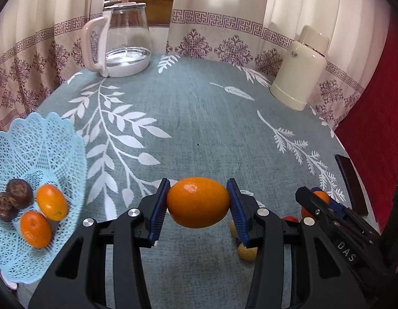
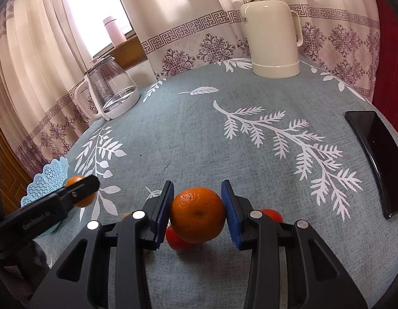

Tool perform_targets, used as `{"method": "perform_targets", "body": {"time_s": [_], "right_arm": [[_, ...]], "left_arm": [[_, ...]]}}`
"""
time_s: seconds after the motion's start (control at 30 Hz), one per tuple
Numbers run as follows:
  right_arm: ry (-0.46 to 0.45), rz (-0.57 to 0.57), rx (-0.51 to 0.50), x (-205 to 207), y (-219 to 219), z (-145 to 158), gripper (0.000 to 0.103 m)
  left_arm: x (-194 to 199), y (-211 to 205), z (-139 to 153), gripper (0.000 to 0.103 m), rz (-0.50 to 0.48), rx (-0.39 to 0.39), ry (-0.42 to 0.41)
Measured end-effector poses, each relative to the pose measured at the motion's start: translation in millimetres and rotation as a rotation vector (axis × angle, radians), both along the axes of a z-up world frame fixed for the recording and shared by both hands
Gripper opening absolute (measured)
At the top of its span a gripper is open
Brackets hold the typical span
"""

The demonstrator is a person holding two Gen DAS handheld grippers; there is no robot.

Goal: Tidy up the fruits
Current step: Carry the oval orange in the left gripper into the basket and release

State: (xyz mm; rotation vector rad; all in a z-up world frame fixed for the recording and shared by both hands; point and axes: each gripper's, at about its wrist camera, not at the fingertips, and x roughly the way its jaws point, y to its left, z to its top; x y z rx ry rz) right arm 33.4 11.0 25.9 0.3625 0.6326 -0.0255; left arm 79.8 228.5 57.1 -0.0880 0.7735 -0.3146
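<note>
The oval orange fruit (image 1: 198,202) is pinched between the blue pads (image 1: 159,212) of the left hand-held gripper (image 1: 198,206), clear of the bench (image 1: 199,118), its long axis running straight across from pad to pad. The blue lattice basket (image 1: 26,159) lies to this gripper's left, at the left edge of the bench, and already holds two orange fruits (image 1: 51,202) and two dark brown ones (image 1: 15,199). So the held fruit's way to the basket is a sideways carry to the left, and the left hand is by far the nearer one to it.

The right hand-held gripper (image 2: 198,212) is likewise pinching a fruit, a round mandarin (image 2: 198,215), with its stem dimple turned to the camera. It holds this over the near part of the bench, just above a red fruit (image 2: 177,240); another red one (image 2: 272,215) shows behind the right pad. From here the basket (image 2: 48,180) is well to the left, beyond the left gripper, so I judge this hand should wait or pass behind.

Two small yellowish fruits (image 1: 246,251) lie on the cloth under the left gripper's right finger. A glass kettle (image 1: 121,41) stands at the far left corner, a cream flask (image 2: 272,28) at the far right, and a dark phone (image 2: 376,159) along the right edge.
</note>
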Motion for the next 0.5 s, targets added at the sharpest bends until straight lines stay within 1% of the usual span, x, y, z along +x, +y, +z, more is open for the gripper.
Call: {"method": "perform_targets", "body": {"time_s": [0.5], "right_arm": [[-0.001, -0.001, 0.0, 0, 0, 0, 0.039]], "left_arm": [[-13, 30, 22, 0.047, 0.075, -0.002, -0.061]]}}
